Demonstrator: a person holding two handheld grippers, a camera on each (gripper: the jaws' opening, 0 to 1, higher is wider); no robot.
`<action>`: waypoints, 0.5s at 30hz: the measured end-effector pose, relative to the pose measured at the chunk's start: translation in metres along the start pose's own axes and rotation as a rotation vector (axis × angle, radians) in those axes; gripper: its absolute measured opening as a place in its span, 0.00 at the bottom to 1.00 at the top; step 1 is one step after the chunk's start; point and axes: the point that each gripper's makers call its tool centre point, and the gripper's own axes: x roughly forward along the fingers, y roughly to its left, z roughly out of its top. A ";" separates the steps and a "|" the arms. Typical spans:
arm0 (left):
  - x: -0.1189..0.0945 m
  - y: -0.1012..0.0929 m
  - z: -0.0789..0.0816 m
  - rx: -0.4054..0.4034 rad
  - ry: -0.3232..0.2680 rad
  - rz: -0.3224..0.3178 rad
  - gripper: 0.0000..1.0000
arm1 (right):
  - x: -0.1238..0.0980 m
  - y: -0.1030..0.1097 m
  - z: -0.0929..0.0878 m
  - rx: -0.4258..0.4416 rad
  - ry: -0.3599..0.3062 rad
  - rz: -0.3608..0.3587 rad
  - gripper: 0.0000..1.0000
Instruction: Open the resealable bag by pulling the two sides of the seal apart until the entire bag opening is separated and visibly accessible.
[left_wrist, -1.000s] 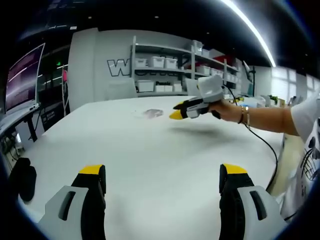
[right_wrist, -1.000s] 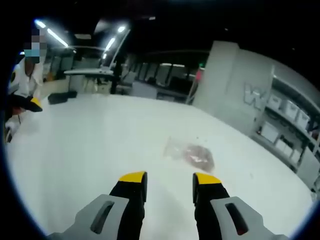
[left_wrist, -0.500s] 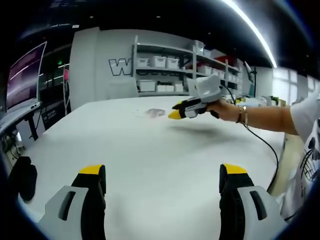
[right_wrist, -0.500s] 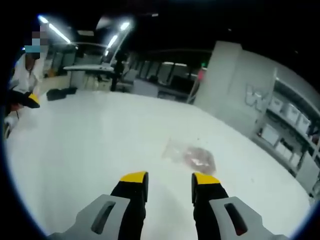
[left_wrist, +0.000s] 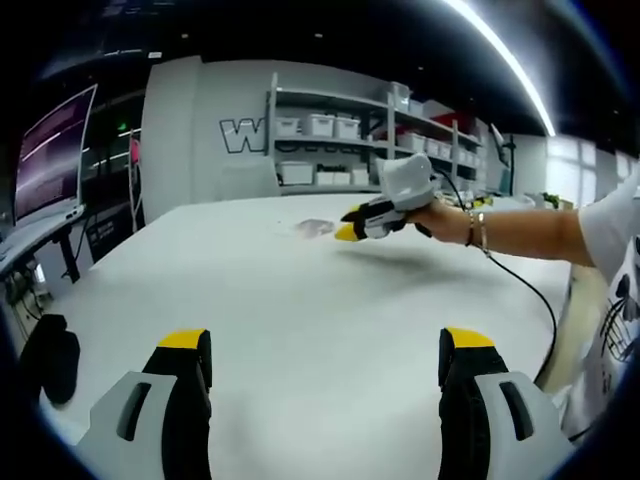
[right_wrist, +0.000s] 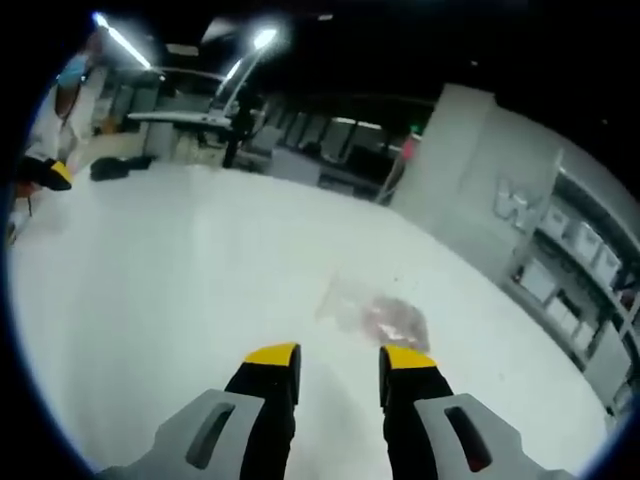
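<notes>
In the left gripper view, the left tool is seen with its jaws spread wide above the white surface, and nothing is held between them. Far across the surface, the right tool is carried in a hand, its yellow tips pointed at the bag, which lies flat near the far edge. A cable is trailed from that tool over the surface. Shelves with bins are seen behind, and a dark object at the left edge.

In the right gripper view, the right tool is seen with its jaws part open and empty. The bag is seen just beyond the tips, flat on the surface, with reddish contents inside. The left tool is seen far to the left.
</notes>
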 end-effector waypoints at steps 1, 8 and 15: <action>0.000 0.001 0.000 0.000 0.000 0.002 0.93 | 0.001 0.000 -0.001 -0.005 0.003 0.000 0.29; 0.002 0.000 -0.001 -0.002 0.003 -0.003 0.93 | 0.007 -0.004 -0.001 -0.066 0.011 -0.011 0.28; 0.003 0.001 -0.003 -0.006 0.006 -0.001 0.93 | 0.014 -0.005 -0.001 -0.104 0.017 -0.002 0.27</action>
